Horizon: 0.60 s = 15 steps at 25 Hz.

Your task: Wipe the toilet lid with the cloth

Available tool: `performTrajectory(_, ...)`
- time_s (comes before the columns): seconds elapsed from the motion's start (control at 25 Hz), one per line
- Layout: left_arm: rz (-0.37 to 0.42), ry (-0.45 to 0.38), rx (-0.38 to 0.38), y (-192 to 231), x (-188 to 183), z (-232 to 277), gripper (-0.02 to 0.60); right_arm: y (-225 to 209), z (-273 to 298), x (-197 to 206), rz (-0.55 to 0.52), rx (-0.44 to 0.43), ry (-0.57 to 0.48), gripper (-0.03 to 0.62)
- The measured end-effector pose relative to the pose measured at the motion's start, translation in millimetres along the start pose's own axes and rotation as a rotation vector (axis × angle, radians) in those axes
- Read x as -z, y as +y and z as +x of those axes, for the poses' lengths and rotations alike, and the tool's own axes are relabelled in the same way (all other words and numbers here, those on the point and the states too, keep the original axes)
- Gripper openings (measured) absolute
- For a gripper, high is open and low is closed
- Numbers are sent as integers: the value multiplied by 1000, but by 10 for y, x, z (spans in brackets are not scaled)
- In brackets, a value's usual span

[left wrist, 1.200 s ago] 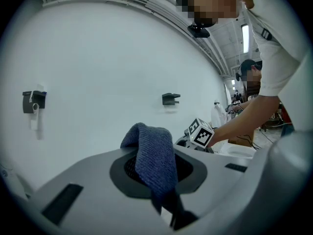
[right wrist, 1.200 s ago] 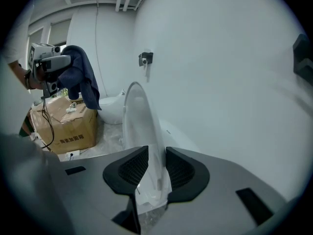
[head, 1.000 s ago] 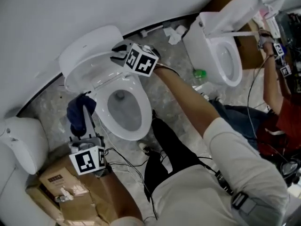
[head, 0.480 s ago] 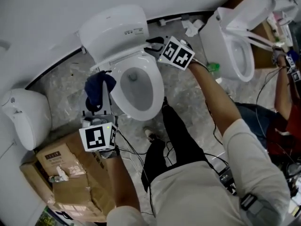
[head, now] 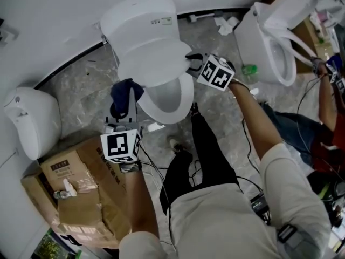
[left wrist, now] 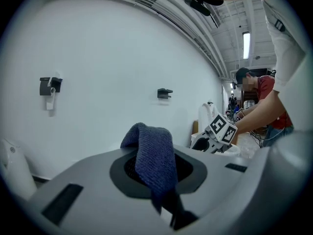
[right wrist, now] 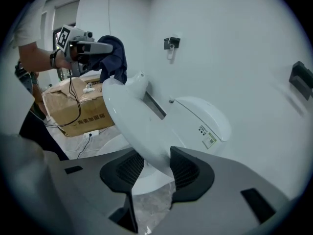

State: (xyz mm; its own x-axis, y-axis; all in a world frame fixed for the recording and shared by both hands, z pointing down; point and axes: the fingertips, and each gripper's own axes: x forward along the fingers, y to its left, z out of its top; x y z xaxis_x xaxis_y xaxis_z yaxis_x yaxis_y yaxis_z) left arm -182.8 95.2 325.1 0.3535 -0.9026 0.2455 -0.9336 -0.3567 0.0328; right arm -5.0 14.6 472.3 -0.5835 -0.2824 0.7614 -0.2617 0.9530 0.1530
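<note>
The white toilet lid point(head: 153, 58) hangs half lowered over the bowl point(head: 175, 102), in front of the tank point(head: 139, 18). My right gripper point(head: 191, 63) is at the lid's right edge. In the right gripper view the lid point(right wrist: 137, 116) runs between the jaws of the right gripper point(right wrist: 151, 168), which have just been opening, so it stands open around the edge. My left gripper point(head: 127, 102), left of the bowl, is shut on a dark blue cloth point(head: 124, 92). The cloth point(left wrist: 151, 155) droops over the pads of the left gripper point(left wrist: 156, 173).
A cardboard box point(head: 81, 182) lies at the lower left, and a second toilet point(head: 29, 120) stands at the far left. A third toilet point(head: 272, 36) with a raised lid is at the right, with another person point(head: 323, 117) beside it. Cables trail over the floor.
The lid has come down from upright against the tank to half lowered, and the right gripper moved with its edge. The left gripper has carried the cloth nearer the bowl.
</note>
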Motion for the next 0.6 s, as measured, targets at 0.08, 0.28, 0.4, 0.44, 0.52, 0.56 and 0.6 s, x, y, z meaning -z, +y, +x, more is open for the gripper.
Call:
performTrajectory(0.08,-9,11,-1,9,58,-33,54,137,21,93,-46,-10,38,184)
performTrajectory(0.28,-22,23,1,13,170,-42,54,485,73,311,-189,-34,133,193)
performTrajectory(0.4,-28,27,12,-25,215,-10,54,685,105,464,-234,-60,184,201)
performTrajectory(0.44,-30,29,15,-37,236,-1,54,748,118,504,-233,-69,190,201)
performTrajectory(0.52,-37,36,20,-55,289,17,54,874,144,574,-207,-84,183,212)
performTrajectory(0.56,-42,40,23,-65,318,32,54,934,158,615,-198,-90,180,218)
performTrajectory(0.6,-46,43,25,-70,345,59,54,982,176,660,-198,-97,184,227)
